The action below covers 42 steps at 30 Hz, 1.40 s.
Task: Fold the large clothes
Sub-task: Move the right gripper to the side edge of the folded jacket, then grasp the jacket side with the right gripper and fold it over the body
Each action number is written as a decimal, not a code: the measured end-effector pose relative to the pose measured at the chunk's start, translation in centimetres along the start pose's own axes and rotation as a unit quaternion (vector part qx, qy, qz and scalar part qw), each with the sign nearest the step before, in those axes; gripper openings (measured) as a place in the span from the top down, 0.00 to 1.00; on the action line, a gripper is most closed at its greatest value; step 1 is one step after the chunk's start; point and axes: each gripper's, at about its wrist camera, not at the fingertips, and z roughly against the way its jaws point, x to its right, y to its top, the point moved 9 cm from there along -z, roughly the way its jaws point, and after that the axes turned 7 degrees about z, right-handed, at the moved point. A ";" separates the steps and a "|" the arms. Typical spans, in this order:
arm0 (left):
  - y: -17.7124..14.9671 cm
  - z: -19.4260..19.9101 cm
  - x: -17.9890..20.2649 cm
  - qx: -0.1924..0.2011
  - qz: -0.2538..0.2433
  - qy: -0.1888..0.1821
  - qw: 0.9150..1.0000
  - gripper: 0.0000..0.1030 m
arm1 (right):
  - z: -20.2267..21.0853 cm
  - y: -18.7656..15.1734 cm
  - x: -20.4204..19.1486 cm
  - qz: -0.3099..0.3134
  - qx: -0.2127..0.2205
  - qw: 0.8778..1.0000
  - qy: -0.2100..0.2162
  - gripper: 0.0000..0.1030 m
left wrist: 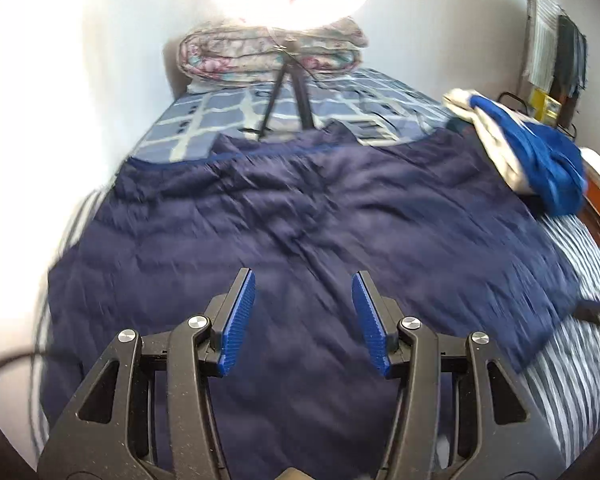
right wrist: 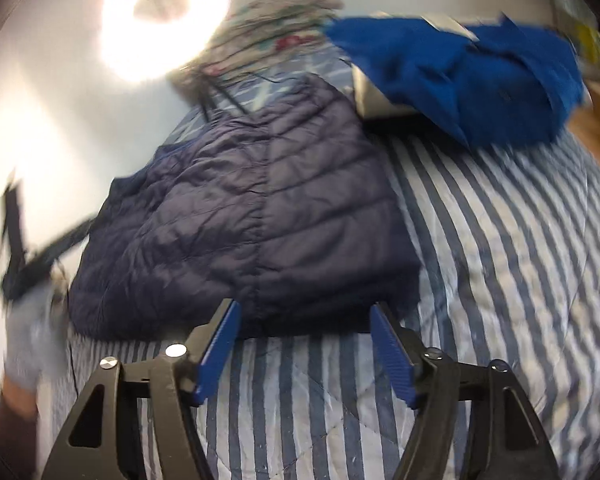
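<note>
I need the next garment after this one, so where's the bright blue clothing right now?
The bright blue garment is bunched at the bed's far right, just beyond the navy puffer jacket, right of the folded floral quilt.

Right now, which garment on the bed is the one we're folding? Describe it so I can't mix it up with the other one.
Start at the bed with its blue-and-white striped cover. The navy jacket lies spread flat in the middle, just ahead of both open grippers, left and right. It is dark, quilted in stitched rows, unlike the bright blue heap bunched with white cloth at the far right edge.
</note>
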 end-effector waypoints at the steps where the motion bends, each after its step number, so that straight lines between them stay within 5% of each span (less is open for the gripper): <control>1: -1.1 0.1 0.5 -0.004 0.004 -0.003 1.000 0.49 | -0.3 -0.1 0.5 -0.014 0.000 1.000 -0.005 0.30; 7: -4.7 -2.5 0.9 -0.042 0.020 0.002 0.999 0.49 | -2.2 -0.8 3.0 -0.124 -0.012 0.992 0.010 0.25; 13: -6.2 -4.3 1.0 -0.046 0.003 0.008 0.999 0.49 | -3.7 0.3 2.8 -0.135 -0.007 0.991 0.000 0.24; 17: -5.9 -1.7 -0.1 -0.024 0.040 0.005 0.999 0.49 | -3.7 1.3 1.5 -0.081 -0.017 0.996 -0.023 0.76; 20: -6.3 1.8 -1.2 -0.004 0.060 0.000 0.998 0.49 | -1.9 2.9 0.2 -0.031 0.003 0.999 -0.042 0.86; 26: -8.9 10.1 -3.1 0.016 0.101 -0.016 0.995 0.49 | 1.9 6.4 -4.6 0.084 0.054 0.992 -0.077 0.90; 31: -10.9 15.4 -5.5 0.048 0.109 0.019 0.993 0.49 | 3.8 8.8 -10.1 0.158 0.090 0.980 -0.077 0.91; 42: -15.2 17.3 -9.0 0.042 0.175 0.036 0.983 0.49 | 3.3 11.3 -23.8 0.258 0.127 0.957 -0.026 0.92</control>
